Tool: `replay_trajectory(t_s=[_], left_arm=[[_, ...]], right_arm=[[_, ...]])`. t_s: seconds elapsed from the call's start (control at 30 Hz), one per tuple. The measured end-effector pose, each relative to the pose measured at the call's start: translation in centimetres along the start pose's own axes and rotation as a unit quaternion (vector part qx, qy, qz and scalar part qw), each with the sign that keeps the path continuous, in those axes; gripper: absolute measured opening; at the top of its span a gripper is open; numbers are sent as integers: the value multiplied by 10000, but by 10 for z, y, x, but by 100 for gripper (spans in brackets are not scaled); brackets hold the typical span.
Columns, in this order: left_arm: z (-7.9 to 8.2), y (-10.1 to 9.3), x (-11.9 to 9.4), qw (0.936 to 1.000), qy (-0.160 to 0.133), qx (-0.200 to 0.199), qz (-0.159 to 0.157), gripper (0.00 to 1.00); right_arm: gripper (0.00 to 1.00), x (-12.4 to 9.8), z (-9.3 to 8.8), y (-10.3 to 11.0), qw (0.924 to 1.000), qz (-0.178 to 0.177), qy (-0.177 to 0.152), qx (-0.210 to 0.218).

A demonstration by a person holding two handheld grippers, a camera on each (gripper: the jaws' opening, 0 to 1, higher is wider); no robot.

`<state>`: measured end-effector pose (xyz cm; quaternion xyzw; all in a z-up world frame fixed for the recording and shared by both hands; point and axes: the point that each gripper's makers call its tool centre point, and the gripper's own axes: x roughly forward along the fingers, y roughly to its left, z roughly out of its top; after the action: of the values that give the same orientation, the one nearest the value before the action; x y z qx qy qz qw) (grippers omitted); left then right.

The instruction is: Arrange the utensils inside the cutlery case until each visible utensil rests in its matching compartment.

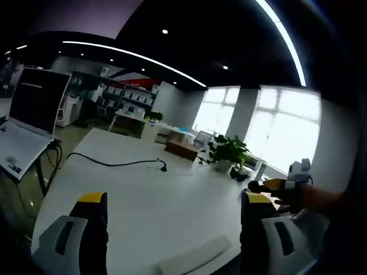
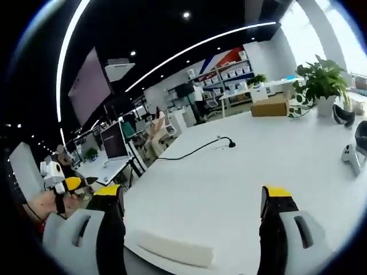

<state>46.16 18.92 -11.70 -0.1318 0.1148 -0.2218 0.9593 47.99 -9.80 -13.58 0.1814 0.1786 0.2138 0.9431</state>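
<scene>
My left gripper (image 1: pixel 175 206) is open, its yellow-tipped jaws wide apart above a white table (image 1: pixel 143 195) with nothing between them. My right gripper (image 2: pixel 192 200) is open too, held over the same white table (image 2: pixel 229 177). A flat white oblong piece (image 1: pixel 195 256) lies near the table's front edge, seen again as the white oblong piece (image 2: pixel 175 248) between the right jaws' bases. The other gripper (image 1: pixel 287 186) enters the left gripper view from the right, held by a hand. The left one (image 2: pixel 63 186) appears at the left of the right gripper view. No utensils or cutlery case are visible.
A black cable (image 1: pixel 114 162) runs across the table, also the cable (image 2: pixel 198 149). A potted plant (image 1: pixel 226 152) and a brown box (image 1: pixel 182 150) stand at the far side. An open laptop (image 1: pixel 28 114) sits on a stand at left. White devices (image 2: pixel 352 152) lie at right.
</scene>
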Motion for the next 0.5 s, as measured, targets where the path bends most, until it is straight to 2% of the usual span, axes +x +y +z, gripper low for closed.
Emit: replay_trajectory(t_s=[0.07,0.13,0.17,0.2,0.23,0.3,0.5], left_arm=[[1,0,0,10000,-44,15,57,100],[-4,6,1,9992,-64,297,242,100],[-20,9,1,9977,381,497,257,100],[-25,10,1,9975,488,446,252,100],[-21,7,2,9986,342,357,209,100],[-20,5,1,9989,305,307,158,100],[-27,5,-1,9982,433,398,152,100]], right_arm=[[99,2,-6,-3,10000,6,70,-26],[99,4,-18,-5,9991,-33,406,-73],[99,5,-18,-3,9991,-22,396,-151],[99,5,-18,-2,9989,-39,406,-234],[99,5,-17,-1,9985,-58,380,-380],[99,6,-20,1,9974,-78,442,-557],[99,8,-36,8,9937,97,760,-813]])
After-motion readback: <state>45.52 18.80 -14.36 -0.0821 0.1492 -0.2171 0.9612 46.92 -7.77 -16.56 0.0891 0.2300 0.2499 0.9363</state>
